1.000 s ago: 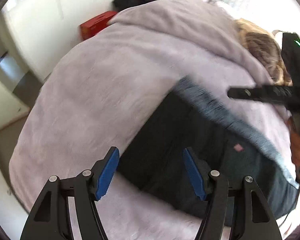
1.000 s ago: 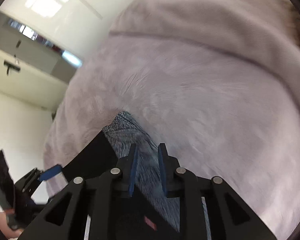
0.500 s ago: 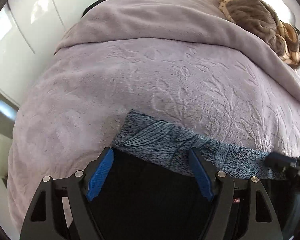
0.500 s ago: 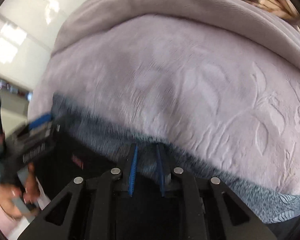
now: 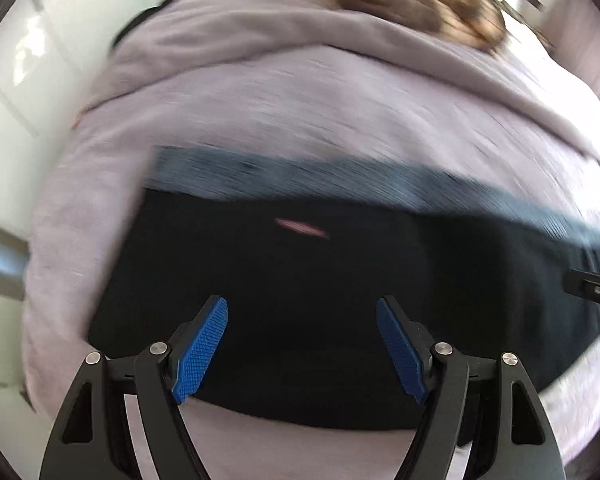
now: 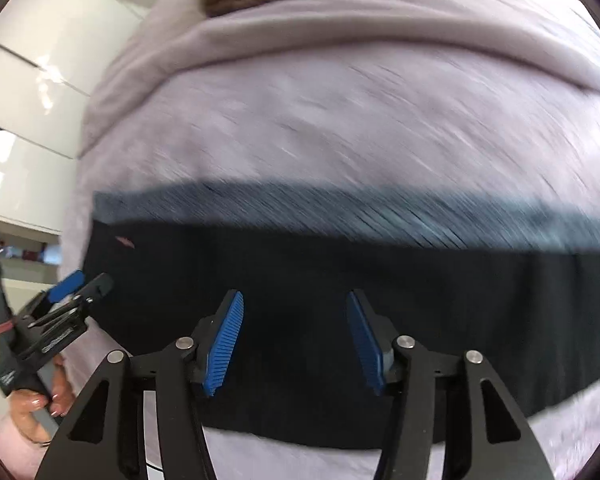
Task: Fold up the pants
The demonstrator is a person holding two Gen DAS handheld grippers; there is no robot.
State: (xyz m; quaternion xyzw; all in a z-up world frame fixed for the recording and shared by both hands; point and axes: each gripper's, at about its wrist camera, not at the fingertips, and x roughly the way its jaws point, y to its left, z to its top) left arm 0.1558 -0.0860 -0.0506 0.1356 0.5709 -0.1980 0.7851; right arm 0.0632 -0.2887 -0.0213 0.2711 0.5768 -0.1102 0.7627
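Pants: your pants (image 5: 320,280) lie folded flat on the bed, a dark band running side to side across both views (image 6: 380,280). A grey-blue patterned strip (image 5: 284,178) shows along the far edge, and a small red tag (image 5: 300,227) sits on the dark cloth near the left end.

Left claw: your left claw (image 5: 302,344) stands wide, with nothing between its blue pads (image 5: 200,348). It hangs over the near part of the pants; whether the tips touch the cloth you cannot tell from here. In the right view it shows at the left edge (image 6: 80,284), by the left end of the pants, with your hand (image 6: 40,404) on its handle.

Right claw: your right claw (image 6: 296,340) is also spread wide and holds nothing. It sits over the near middle of the dark band; contact with the cloth cannot be told. In the left view only its black tip (image 5: 592,290) shows, at the right edge over the pants.

Bed: a lilac blanket (image 5: 300,100) covers the bed under and around the pants, blurred in both views. A brown furry throw (image 5: 416,4) lies at the far end, beyond a raised fold of the blanket.

Surroundings: white glossy cupboard doors (image 6: 32,92) stand to the left of the bed.
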